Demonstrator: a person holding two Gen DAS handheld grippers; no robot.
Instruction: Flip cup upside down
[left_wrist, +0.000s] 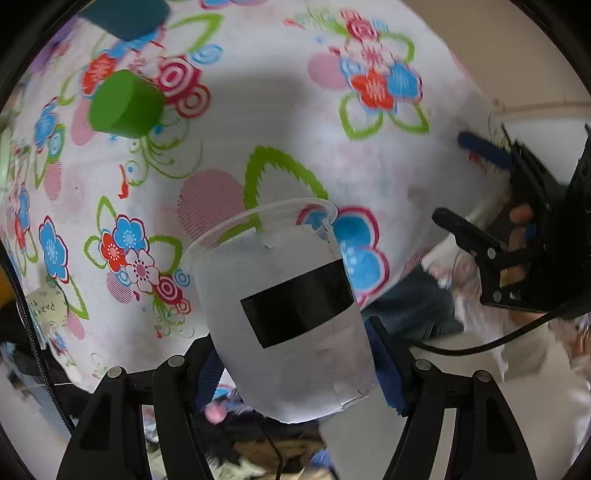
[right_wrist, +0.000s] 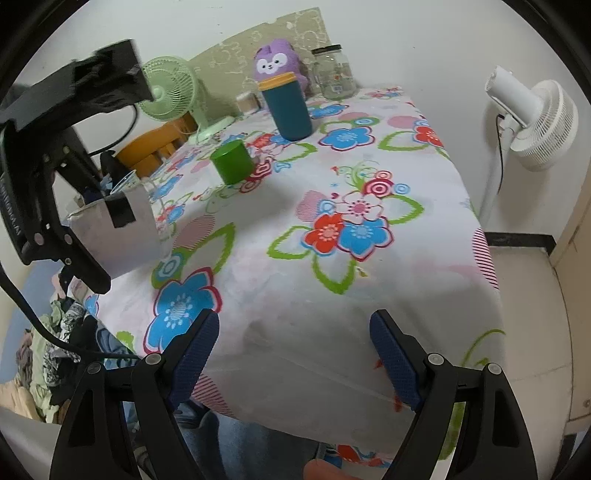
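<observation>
A clear plastic cup (left_wrist: 291, 306) wrapped in white paper with a black tape strip is held between the blue pads of my left gripper (left_wrist: 299, 369), which is shut on it. The cup is in the air above the flowered tablecloth (left_wrist: 280, 122), tilted with its rim pointing away from the camera. In the right wrist view the same cup (right_wrist: 122, 229) shows at the left, held sideways by the left gripper over the table's left edge. My right gripper (right_wrist: 295, 354) is open and empty over the table's near edge.
A green cylinder (right_wrist: 232, 161) and a teal bottle with a yellow rim (right_wrist: 289, 107) stand on the table. A purple plush toy (right_wrist: 275, 62), a glass jar (right_wrist: 334, 72) and a green fan (right_wrist: 173, 92) are at the back. A white fan (right_wrist: 532, 122) stands right of the table.
</observation>
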